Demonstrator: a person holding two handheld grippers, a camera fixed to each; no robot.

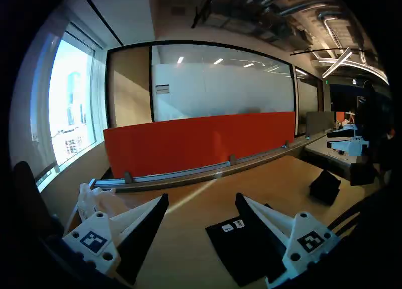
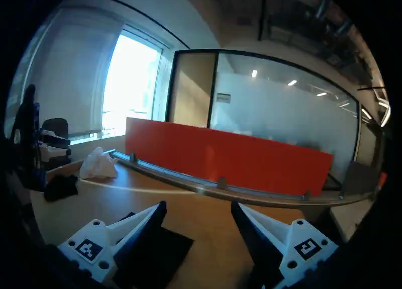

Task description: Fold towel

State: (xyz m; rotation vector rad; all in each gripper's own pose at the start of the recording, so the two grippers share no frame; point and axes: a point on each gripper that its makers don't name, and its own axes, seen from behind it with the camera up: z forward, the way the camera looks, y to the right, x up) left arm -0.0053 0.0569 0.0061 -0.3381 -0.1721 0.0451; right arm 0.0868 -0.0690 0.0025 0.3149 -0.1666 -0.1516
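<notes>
Towel (image 1: pixel 230 250) lies flat beneath spread left tongs (image 1: pixel 201 194); likewise beneath right tongs (image 2: pixel 197 203)

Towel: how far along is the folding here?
Done: no fold visible; the black towel lies flat on the desk. In hand: nothing, the left gripper and right gripper both hover open by it. Left: grasping and all folds.

The light-brown wooden table (image 1: pixel 196 223) spans the lower half of the left gripper view. A flat black towel (image 1: pixel 228 249) with two small white tags lies at lower centre. A small black bundle (image 1: pixel 325 187) sits to the right, and a crumpled white plastic-looking heap (image 1: pixel 100 198) rests at lower left, near the table's back rail.
</notes>
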